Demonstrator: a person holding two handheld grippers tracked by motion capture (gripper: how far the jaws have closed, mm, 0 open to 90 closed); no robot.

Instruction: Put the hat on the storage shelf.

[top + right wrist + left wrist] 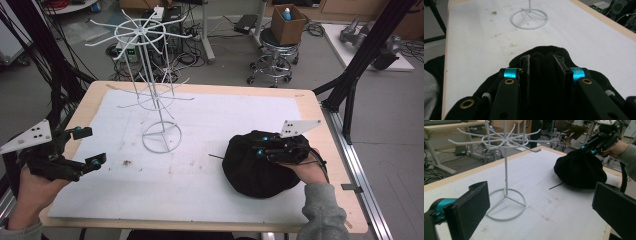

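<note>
White padding covers the table (200, 190), with lab clutter, a stool and cables on the floor beyond it at the top of the high view. I have the right gripper (270, 148) at the lower right of that frame, its jaws pinched on a fold of the black hat (252, 170), which sits slumped on the pad. The white wire rack (155, 90) stands up and left of the hat, well apart from it, its hook arms fanned out overhead. My left gripper (90, 146) hovers at the far left with jaws spread and nothing between them. So the rack lies between my two grippers, and I judge the right one, already holding the hat, better placed to carry it up-left to a hook.
</note>
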